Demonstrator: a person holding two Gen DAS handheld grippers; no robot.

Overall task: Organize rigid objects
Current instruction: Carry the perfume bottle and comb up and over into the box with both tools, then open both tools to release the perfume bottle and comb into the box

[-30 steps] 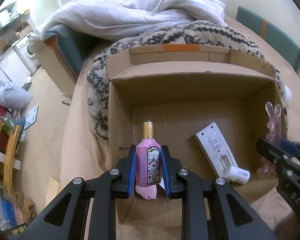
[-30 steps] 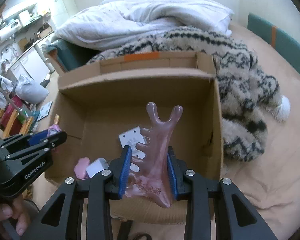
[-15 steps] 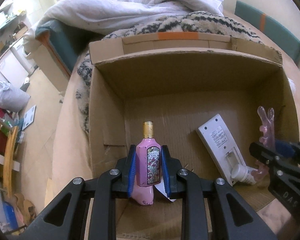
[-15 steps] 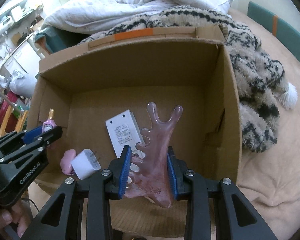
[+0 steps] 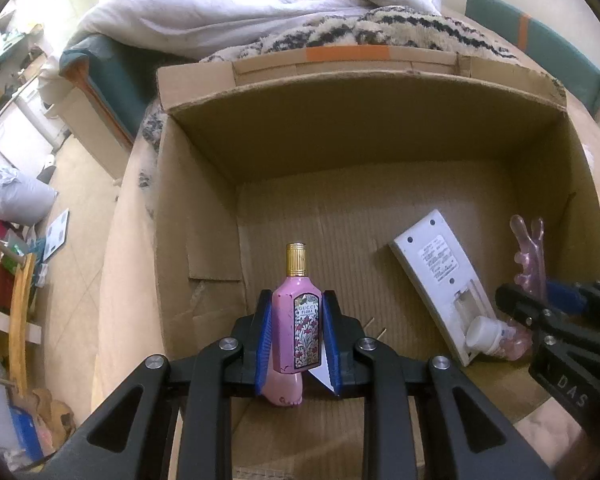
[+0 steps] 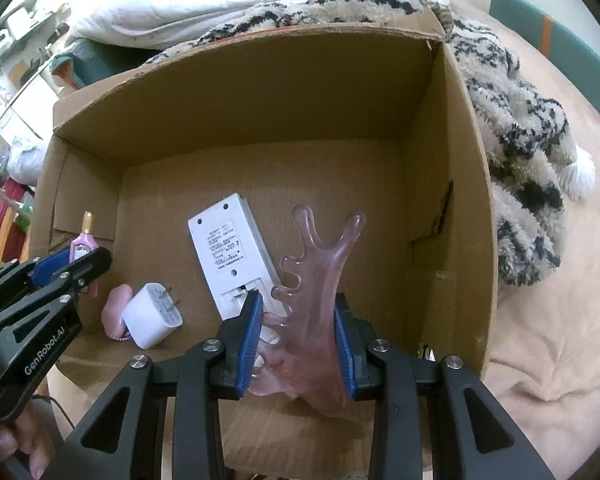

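My jaws are clamped on both sides: the left gripper (image 5: 297,346) pinches the pink perfume bottle (image 5: 297,334) upright, cap forward, and the right gripper (image 6: 298,338) grips the pink comb-like tool (image 6: 314,312), prongs forward. Both hang inside the cardboard box (image 6: 452,208), above its floor. The white remote (image 6: 233,258) lies diagonally between them, the charger plug (image 6: 152,316) near the left side. I judge bare floor lies straight ahead of each.
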